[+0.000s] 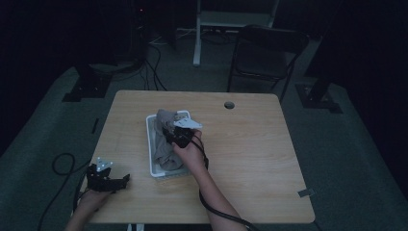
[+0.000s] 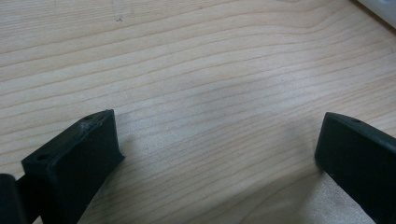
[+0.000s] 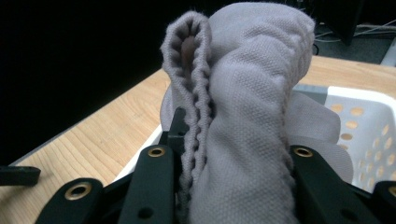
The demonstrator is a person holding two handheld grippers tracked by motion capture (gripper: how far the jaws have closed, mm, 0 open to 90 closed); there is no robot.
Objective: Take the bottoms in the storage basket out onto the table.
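Observation:
A grey knitted cloth lies bunched in a white perforated basket near the middle of the wooden table. My right gripper is over the basket, shut on a thick fold of the cloth. In the right gripper view the grey cloth stands up between the two black jaws, with the basket behind it. My left gripper rests at the table's near left corner. Its fingers stand wide apart over bare wood in the left gripper view, nothing between them.
A cable hole sits near the table's far edge. A dark folding chair stands beyond the table. Cables trail on the floor at the left. A basket corner shows at the upper right of the left gripper view.

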